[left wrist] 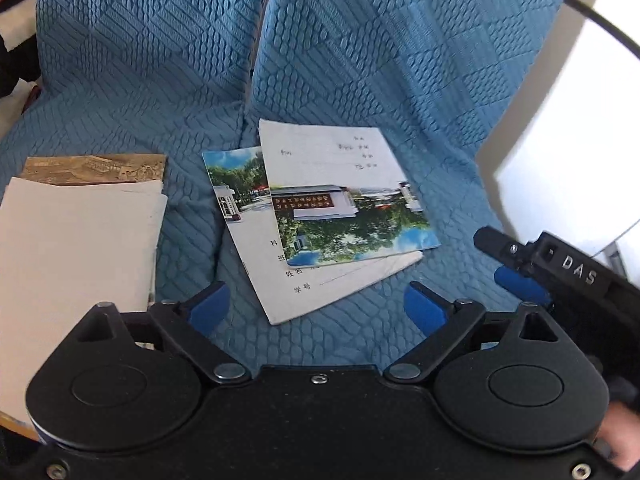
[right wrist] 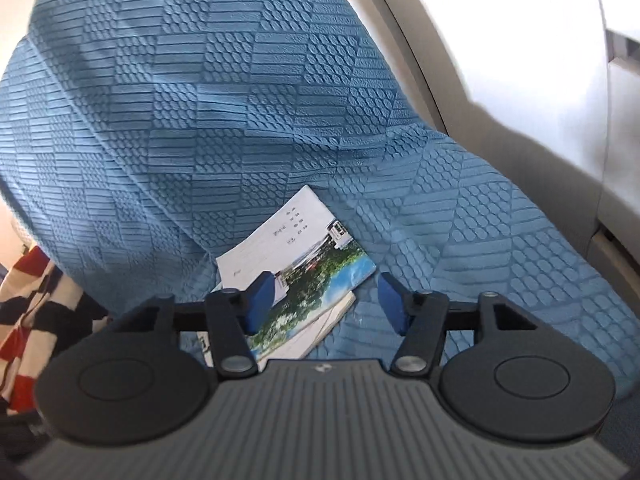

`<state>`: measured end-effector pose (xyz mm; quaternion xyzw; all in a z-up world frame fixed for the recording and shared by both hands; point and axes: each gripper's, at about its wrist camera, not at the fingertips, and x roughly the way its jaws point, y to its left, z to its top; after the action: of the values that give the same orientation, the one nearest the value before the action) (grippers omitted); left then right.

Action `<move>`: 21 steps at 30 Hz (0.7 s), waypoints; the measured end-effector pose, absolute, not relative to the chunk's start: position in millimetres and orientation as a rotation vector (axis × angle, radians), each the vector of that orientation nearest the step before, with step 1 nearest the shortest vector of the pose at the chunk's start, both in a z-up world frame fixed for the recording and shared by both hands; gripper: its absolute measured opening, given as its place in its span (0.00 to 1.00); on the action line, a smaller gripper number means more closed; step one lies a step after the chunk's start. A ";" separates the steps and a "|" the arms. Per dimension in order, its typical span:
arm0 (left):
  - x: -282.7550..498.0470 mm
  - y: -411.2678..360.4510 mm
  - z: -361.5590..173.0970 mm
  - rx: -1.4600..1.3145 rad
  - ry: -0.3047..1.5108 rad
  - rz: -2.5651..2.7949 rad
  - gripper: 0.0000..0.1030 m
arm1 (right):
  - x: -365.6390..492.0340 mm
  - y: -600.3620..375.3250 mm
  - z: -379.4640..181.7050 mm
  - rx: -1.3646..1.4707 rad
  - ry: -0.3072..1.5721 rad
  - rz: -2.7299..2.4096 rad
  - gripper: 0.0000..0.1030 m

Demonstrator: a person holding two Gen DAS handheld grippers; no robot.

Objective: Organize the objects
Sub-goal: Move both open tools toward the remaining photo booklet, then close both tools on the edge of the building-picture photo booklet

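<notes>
Lying on the blue quilted sofa cover (left wrist: 328, 60), two overlapping paper booklets.
Top photo-cover booklet (left wrist: 344, 196) hides much of lower booklet (left wrist: 280, 280); left gripper (left wrist: 316, 310) and right gripper (right wrist: 326, 300) fingers apart, empty; printed text unreadable.

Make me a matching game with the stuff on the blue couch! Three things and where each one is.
Things:
1. top notebook
2. bottom notebook
3. paper pile

Places:
A. far left on the sofa cover
B. lying across another notebook
C. partly hidden under a notebook

Pairs: 1-B, 2-C, 3-A
</notes>
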<state>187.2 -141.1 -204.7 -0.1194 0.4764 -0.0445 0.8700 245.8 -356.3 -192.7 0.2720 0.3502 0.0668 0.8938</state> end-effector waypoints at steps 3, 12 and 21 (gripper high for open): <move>198.3 -144.6 -212.4 -0.259 1.005 -0.088 0.84 | 262.9 -362.8 -209.7 0.603 0.785 0.119 0.45; 239.9 -159.8 -236.9 -0.313 1.036 -0.044 0.60 | 294.9 -366.1 -243.1 0.601 0.901 0.091 0.27; 265.2 -157.3 -269.0 -0.322 1.051 0.005 0.31 | 311.1 -365.6 -246.9 0.560 0.871 0.100 0.24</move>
<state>265.2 -157.3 -269.0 -0.1532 0.4993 0.0024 0.8528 311.1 -365.6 -246.9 0.2676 0.4161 0.0480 0.8678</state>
